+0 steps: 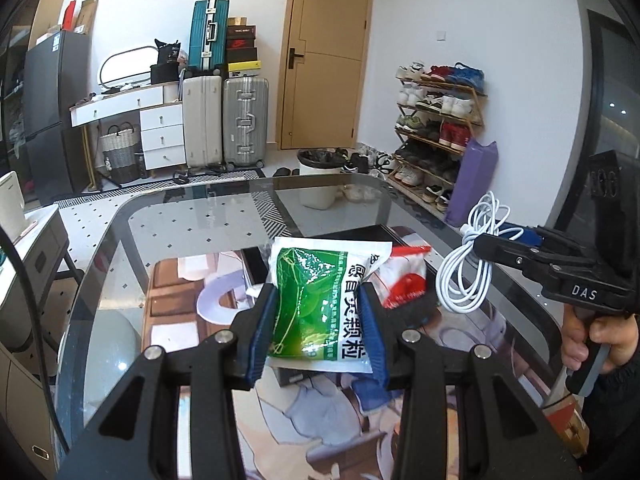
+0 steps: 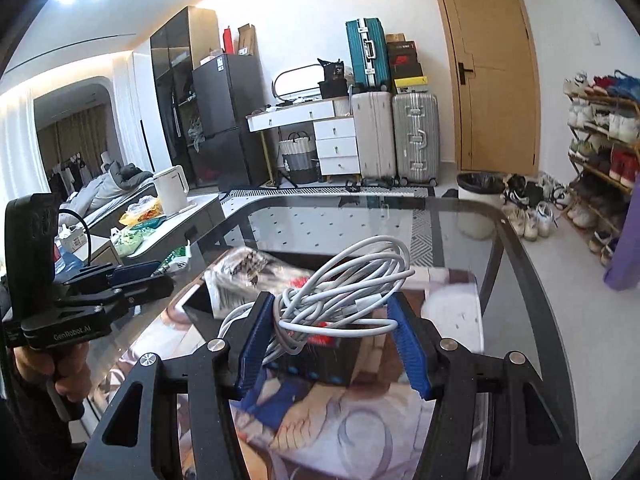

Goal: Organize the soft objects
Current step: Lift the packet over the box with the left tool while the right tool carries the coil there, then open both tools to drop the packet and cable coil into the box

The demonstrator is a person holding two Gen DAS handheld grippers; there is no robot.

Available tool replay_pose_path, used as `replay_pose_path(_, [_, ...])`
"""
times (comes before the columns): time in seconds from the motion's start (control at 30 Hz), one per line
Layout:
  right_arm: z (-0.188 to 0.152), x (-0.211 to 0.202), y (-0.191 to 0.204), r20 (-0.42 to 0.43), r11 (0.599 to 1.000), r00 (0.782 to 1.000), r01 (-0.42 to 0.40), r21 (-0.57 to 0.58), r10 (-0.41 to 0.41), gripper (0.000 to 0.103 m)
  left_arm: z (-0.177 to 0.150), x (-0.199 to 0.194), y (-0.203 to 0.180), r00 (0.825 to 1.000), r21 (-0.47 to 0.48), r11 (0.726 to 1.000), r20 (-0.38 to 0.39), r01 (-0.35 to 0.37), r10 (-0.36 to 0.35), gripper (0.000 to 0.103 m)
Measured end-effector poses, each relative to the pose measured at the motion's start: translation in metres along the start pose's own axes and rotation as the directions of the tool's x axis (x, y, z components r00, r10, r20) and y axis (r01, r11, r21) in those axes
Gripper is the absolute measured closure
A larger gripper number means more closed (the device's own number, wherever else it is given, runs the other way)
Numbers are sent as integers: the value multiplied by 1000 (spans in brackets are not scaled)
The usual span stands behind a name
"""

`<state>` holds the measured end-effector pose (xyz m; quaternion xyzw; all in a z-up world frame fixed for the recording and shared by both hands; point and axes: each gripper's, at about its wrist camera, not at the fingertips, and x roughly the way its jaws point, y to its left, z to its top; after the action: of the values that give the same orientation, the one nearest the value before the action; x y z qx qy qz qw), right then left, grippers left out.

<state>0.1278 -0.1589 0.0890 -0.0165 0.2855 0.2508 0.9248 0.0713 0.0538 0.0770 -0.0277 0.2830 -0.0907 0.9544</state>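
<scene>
My left gripper [image 1: 318, 312] is shut on a green and white medicine pouch [image 1: 316, 304] and holds it above the printed mat [image 1: 320, 432] on the glass table. A red and white packet [image 1: 404, 280] lies just behind the pouch. My right gripper [image 2: 332, 328] is shut on a coiled white cable [image 2: 340, 292] and holds it above the table; in the left wrist view the same cable [image 1: 468, 264] hangs from the right gripper [image 1: 484, 242] to the right of the pouch. The left gripper [image 2: 152, 274] shows at the left of the right wrist view.
A black box [image 2: 316, 356] with red print lies on the mat under the cable, beside a crinkled clear bag [image 2: 244, 268]. The glass table's rim [image 1: 248, 188] curves ahead. A white bin [image 1: 318, 176], suitcases [image 1: 244, 120] and a shoe rack [image 1: 436, 128] stand beyond.
</scene>
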Motion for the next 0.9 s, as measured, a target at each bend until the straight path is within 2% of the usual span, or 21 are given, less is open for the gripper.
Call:
replay_pose_path(0.13, [10,14,7,-4,999,1000,12,-34,-12,45,3,11,1,1000,6,1000,6,-31,31,63])
replay_pose_path(0.57, [21,69,28,-54,983,997,45,-180,-56,44,12,50,-1,999,28,998,-11,-48,49,63])
replay_pose_path(0.9, [16,109,31,-121,971,992,8,-238,-38,44,7,75,-4,998,59,997,-42,-49,52,63])
